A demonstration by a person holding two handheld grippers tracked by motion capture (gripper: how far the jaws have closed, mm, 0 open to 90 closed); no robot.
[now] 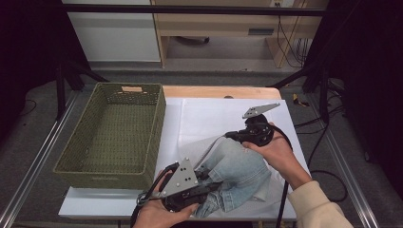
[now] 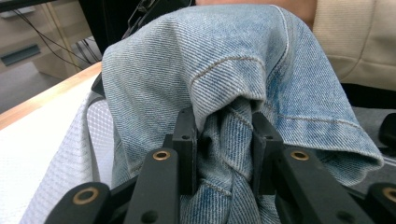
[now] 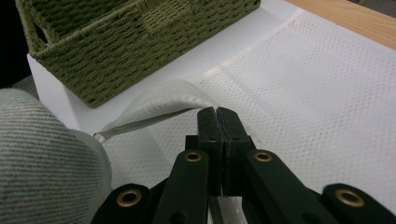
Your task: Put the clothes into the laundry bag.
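While the high view has the denim garment (image 1: 237,173) bunched at the counter's (image 1: 119,202) near edge, the left gripper view shows the left claw (image 2: 224,140) clamped on a fold. The right claw (image 3: 217,122) pinches the white cloth's (image 3: 317,93) edge, closed. Far left sits a green woven basket (image 1: 111,171), nothing inside.
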